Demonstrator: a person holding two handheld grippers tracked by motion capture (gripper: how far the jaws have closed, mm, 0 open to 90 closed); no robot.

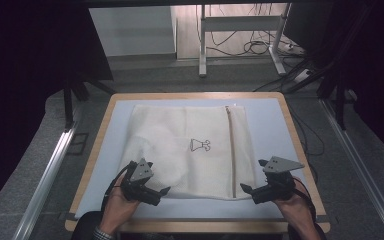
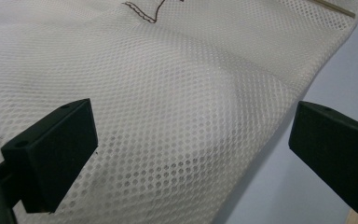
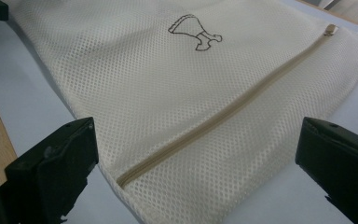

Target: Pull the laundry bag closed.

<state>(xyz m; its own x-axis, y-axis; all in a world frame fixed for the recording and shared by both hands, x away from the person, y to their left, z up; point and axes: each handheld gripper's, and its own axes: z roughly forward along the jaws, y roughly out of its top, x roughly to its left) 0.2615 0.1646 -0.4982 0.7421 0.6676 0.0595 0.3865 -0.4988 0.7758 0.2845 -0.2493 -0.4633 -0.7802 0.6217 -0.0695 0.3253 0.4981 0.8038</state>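
With both the left gripper (image 1: 152, 192) and right gripper (image 1: 250, 192) gaping wide at the desk's near edge, each should bite the mesh laundry bag (image 1: 190, 150) squarely at its near hem (the right one beside the zipper (image 1: 231, 150)).

Cream mesh-cloth laundry bag (image 1: 190, 150) on a matt, wood-edged table (image 1: 100, 130).

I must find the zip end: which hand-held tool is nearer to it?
The right tool; the cream mesh laundry bag's beige zipper ends beside it.
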